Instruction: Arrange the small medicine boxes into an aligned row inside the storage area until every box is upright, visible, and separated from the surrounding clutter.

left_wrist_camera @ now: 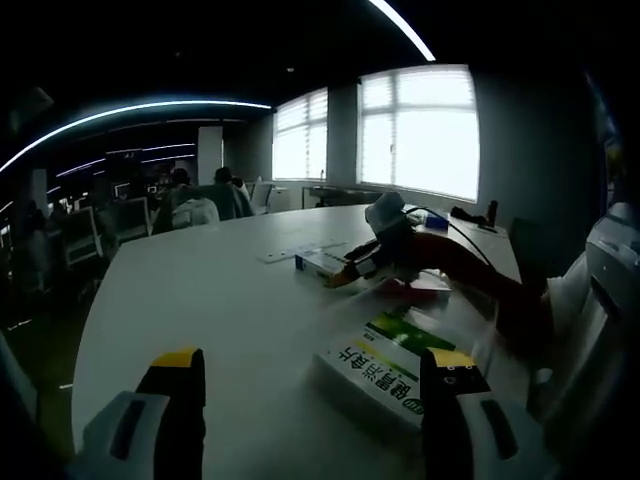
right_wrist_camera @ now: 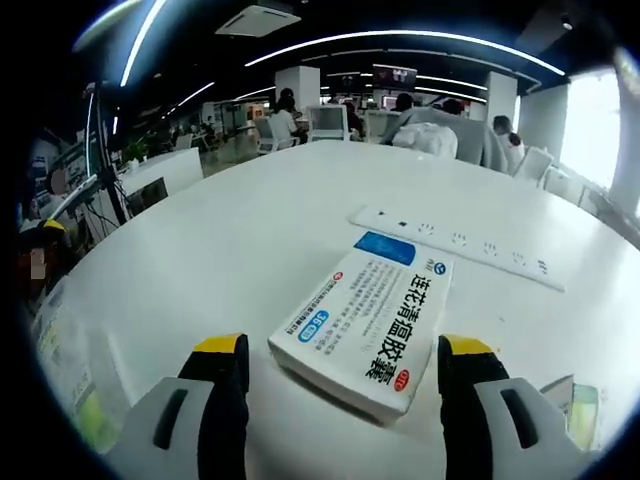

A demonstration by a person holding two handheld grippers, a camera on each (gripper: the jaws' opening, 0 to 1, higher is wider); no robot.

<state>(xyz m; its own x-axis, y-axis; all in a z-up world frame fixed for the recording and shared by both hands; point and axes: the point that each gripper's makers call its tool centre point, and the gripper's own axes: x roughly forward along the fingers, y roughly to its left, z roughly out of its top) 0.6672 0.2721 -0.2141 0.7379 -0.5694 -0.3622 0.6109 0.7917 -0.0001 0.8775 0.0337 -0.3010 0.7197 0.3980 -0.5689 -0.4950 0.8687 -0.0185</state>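
A white medicine box with blue marks (right_wrist_camera: 368,320) lies flat on the white table (right_wrist_camera: 250,230), between the spread jaws of my right gripper (right_wrist_camera: 343,352), which is open and not touching it. A green and white box (left_wrist_camera: 385,362) lies flat just ahead of my left gripper (left_wrist_camera: 315,368), near its right jaw; that gripper is open too. In the left gripper view the right gripper (left_wrist_camera: 372,262) hovers over the blue-marked box (left_wrist_camera: 320,263), with a red sleeve (left_wrist_camera: 480,275) behind it. A reddish box (left_wrist_camera: 418,289) lies beside it.
A long white power strip (right_wrist_camera: 460,246) lies flat beyond the blue-marked box, also seen as the power strip (left_wrist_camera: 300,250). Another greenish pack (right_wrist_camera: 578,408) sits at the lower right. Chairs and seated people (right_wrist_camera: 430,125) line the table's far edge. Windows (left_wrist_camera: 420,130) stand behind.
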